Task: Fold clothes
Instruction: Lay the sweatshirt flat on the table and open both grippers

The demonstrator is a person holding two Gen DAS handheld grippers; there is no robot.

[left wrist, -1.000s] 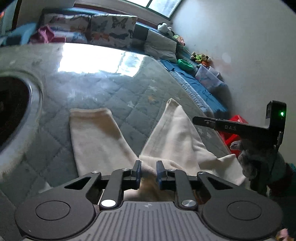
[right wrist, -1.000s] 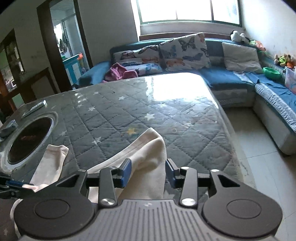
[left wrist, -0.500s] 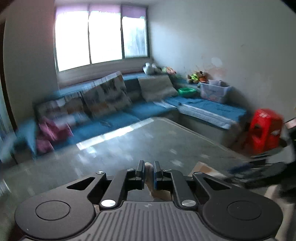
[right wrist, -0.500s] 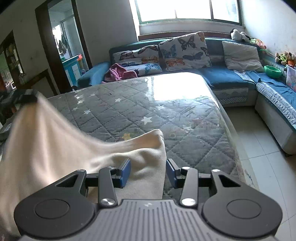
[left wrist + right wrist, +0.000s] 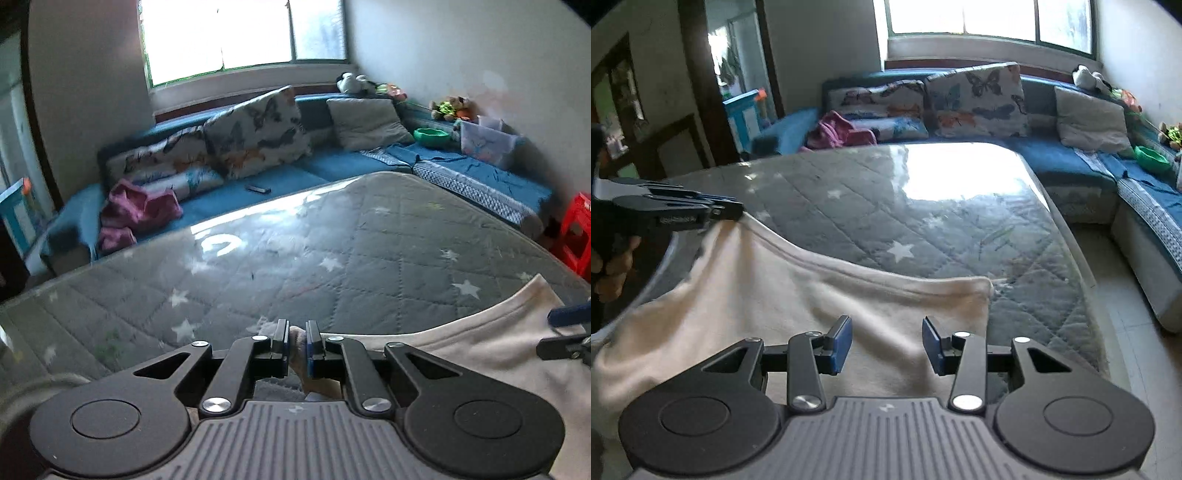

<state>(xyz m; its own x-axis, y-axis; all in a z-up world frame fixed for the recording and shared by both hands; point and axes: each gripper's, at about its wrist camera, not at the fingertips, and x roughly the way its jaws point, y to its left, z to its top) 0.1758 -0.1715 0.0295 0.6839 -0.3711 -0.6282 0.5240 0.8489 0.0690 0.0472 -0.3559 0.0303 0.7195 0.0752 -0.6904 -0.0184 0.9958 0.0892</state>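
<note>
Overhead, left claw [image 5: 737,211] tilts down pinching cream garment [image 5: 798,295]; right claw [image 5: 569,332] [image 5: 886,343] gapes over it.

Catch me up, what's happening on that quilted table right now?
A person is folding a cream garment on the grey star-quilted table, holding tongs in each hand. The left tongs are shut on a pinch of the cloth and hold one corner up, so its edge sags toward the right side. The right tongs sit over the other end with the jaws apart and cloth between them, no clear pinch visible. The fold is not laid down yet.
</note>
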